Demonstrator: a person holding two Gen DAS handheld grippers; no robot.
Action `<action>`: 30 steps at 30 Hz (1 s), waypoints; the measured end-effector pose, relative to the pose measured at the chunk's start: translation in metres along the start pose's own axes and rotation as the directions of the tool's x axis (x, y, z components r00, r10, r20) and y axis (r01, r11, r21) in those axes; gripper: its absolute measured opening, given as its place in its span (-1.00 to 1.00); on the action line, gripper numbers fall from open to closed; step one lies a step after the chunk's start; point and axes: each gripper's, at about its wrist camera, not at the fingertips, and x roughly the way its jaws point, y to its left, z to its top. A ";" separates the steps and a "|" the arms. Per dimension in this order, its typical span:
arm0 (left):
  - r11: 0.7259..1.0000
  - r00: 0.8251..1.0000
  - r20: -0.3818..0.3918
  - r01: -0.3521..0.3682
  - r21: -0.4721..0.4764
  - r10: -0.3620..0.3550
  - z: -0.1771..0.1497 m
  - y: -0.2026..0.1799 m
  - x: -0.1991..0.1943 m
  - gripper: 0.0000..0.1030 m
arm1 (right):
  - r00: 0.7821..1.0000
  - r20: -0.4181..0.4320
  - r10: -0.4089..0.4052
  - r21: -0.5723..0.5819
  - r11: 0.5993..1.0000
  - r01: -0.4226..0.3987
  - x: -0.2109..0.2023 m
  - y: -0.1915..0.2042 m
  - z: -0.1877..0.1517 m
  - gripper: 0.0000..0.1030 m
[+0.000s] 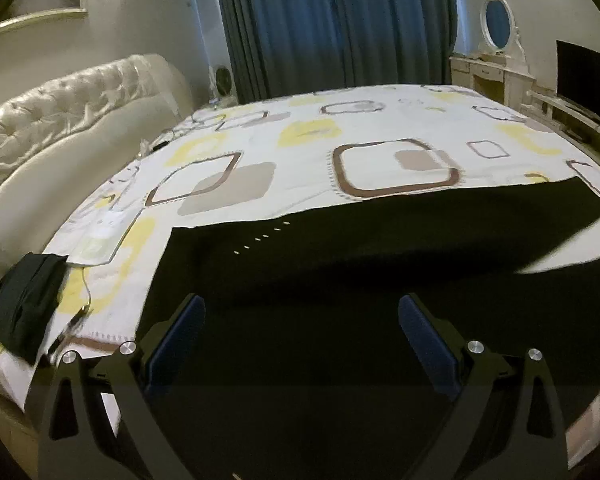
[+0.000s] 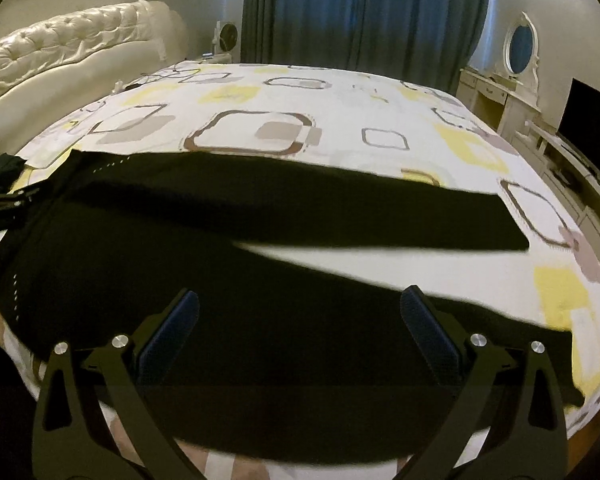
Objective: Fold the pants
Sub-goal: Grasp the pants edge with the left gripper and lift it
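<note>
Black pants (image 1: 340, 280) lie spread flat on the patterned bed sheet (image 1: 300, 152), waist to the left, two legs running right with a wedge of sheet between them (image 2: 380, 264). My left gripper (image 1: 300, 320) is open and empty, hovering over the waist part near the bed's front edge. My right gripper (image 2: 300, 312) is open and empty over the near leg of the pants (image 2: 260, 340). The far leg (image 2: 380, 212) ends at the right. The left gripper (image 2: 0, 204) shows at the far left of the right wrist view.
A small folded dark garment (image 1: 24, 304) lies at the bed's left front corner, beside a cable (image 1: 80, 312). A tufted cream headboard (image 1: 60, 112) stands at left. Blue curtains (image 1: 332, 28), a white dresser with oval mirror (image 1: 496, 64) and a dark screen (image 1: 588, 76) are behind.
</note>
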 end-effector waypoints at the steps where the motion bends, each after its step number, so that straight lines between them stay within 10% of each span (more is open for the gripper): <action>1: 1.000 1.000 -0.013 0.003 -0.001 -0.003 0.003 0.007 0.006 0.88 | 1.000 0.000 0.001 -0.004 1.000 -0.001 0.003 0.001 0.004 0.96; 9: 1.000 0.991 -0.134 -0.025 -0.003 0.025 0.026 0.092 0.088 0.88 | 0.998 -0.044 0.048 -0.054 0.997 -0.050 0.041 0.026 0.031 0.96; 15: 0.982 0.976 -0.150 0.142 -0.122 -0.160 0.040 0.144 0.136 0.88 | 0.992 -0.079 0.102 -0.083 0.991 -0.109 0.058 0.052 0.036 0.96; 20: 0.918 0.918 -0.167 0.315 -0.242 -0.359 0.041 0.167 0.171 0.88 | 0.989 -0.091 0.113 -0.119 0.985 -0.123 0.062 0.068 0.037 0.96; 30: 0.828 0.845 -0.121 0.466 -0.312 -0.521 0.047 0.181 0.190 0.88 | 0.981 -0.135 0.143 -0.120 0.980 -0.159 0.081 0.081 0.038 0.96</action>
